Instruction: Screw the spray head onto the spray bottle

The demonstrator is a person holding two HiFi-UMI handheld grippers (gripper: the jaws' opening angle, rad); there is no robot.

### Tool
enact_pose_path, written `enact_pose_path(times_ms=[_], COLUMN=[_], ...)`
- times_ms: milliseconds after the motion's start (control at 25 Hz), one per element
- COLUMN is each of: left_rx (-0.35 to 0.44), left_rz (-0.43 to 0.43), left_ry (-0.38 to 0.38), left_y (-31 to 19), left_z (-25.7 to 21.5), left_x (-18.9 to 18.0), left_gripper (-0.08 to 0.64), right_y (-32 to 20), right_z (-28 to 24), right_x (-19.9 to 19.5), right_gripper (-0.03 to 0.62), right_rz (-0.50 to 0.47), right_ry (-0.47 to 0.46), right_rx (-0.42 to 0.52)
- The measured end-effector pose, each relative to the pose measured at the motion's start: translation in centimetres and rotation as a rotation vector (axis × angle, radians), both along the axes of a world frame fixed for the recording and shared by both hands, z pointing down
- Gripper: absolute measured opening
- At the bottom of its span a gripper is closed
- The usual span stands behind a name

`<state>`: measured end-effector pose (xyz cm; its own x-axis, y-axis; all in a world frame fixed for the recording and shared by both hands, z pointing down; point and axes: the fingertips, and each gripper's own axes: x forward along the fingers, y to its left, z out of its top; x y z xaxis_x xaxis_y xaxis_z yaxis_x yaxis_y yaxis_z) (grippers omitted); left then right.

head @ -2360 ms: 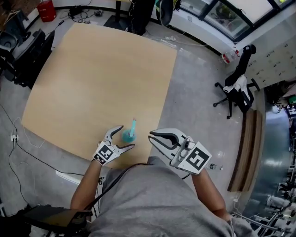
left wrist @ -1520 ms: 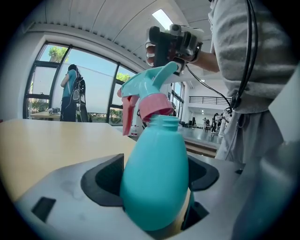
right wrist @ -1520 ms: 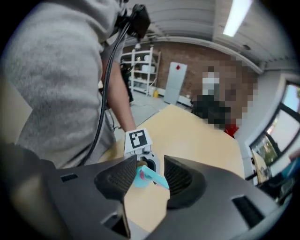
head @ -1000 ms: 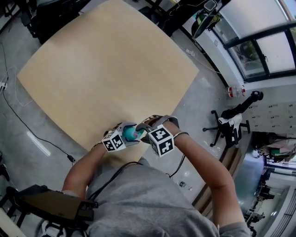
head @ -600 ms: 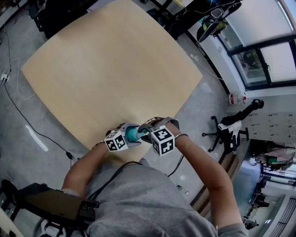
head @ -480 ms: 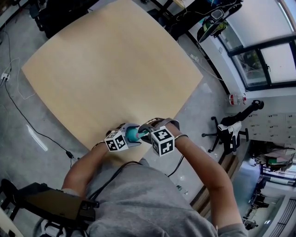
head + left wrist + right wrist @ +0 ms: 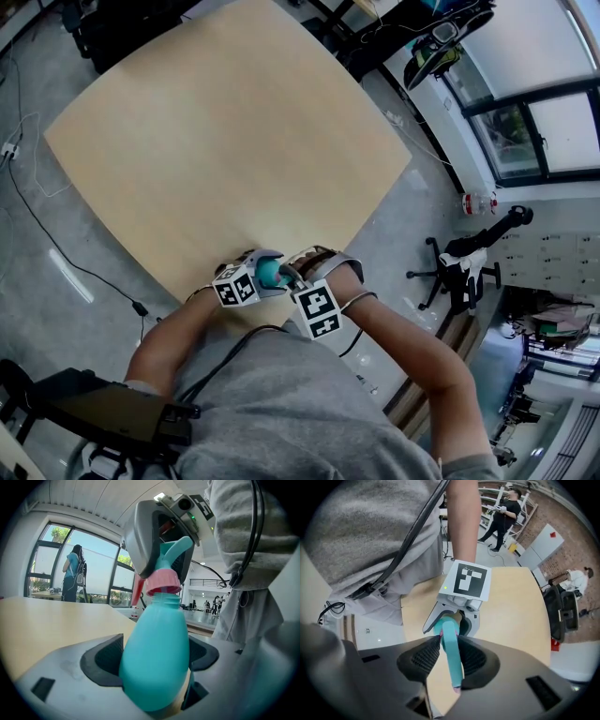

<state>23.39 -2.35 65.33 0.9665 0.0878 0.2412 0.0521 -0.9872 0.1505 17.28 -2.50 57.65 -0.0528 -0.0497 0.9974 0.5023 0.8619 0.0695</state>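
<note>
Your left claw (image 7: 263, 276) is gripping the teal spray bottle (image 7: 154, 658) upright, jaws wide around its body. Your right claw (image 7: 449, 653) is pinching the spray head (image 7: 167, 560), holding its pink collar directly above the left claw, on the bottle's neck and in line with its long axis, threads showing.

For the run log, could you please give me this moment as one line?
left gripper: shut on spray bottle | right gripper: shut on spray head | pink collar: atop bottle neck, threads visible
</note>
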Motion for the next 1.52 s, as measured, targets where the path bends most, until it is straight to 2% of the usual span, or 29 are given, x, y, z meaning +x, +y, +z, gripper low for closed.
enact_pose_path(times_ms=[200, 280, 440, 600, 760, 1240, 1360, 1520], left_rx=[-0.002, -0.001, -0.007, -0.015, -0.010, -0.024, -0.023, -0.024], left_rz=[-0.001, 0.001, 0.000, -0.001, 0.000, -0.008, -0.005, 0.004], left_ry=[0.005, 0.006, 0.010, 0.017, 0.018, 0.037, 0.037, 0.035], left_y=[-0.1, -0.1, -0.2, -0.8, -0.5, -0.2, -0.2, 0.0], left_z=[-0.2, -0.2, 0.0, 0.6, 0.6, 0.0, 0.0, 0.1], left_x=[0.0, -0.1, -0.4, -1.0, -1.0, 0.0, 0.2, 0.4], left_gripper=[0.374, 0.374, 0.374, 0.376, 0.374, 0.375, 0.376, 0.375], right_y=[0.5, 0.7, 0.5, -0.5, -0.3, 0.8, 0.7, 0.3], right_z=[-0.1, 0.0, 0.1, 0.9, 1.0, -0.1, -0.3, -1.5], right_x=[0.0, 0.1, -0.1, -1.0, -1.3, -1.1, -1.7, -0.5], right_gripper=[0.126, 0.126, 0.126, 0.126, 0.127, 0.127, 0.127, 0.129], right_rz=[-0.092, -0.106, -0.081, -0.058, -0.025, 0.140, 0.189, 0.277], right_ry=[0.057, 0.073, 0.072, 0.072, 0.043, -0.031, -0.075, -0.111], right_rx=[0.046, 0.035, -0.010, 0.056, 0.080, 0.048, 0.008, -0.102])
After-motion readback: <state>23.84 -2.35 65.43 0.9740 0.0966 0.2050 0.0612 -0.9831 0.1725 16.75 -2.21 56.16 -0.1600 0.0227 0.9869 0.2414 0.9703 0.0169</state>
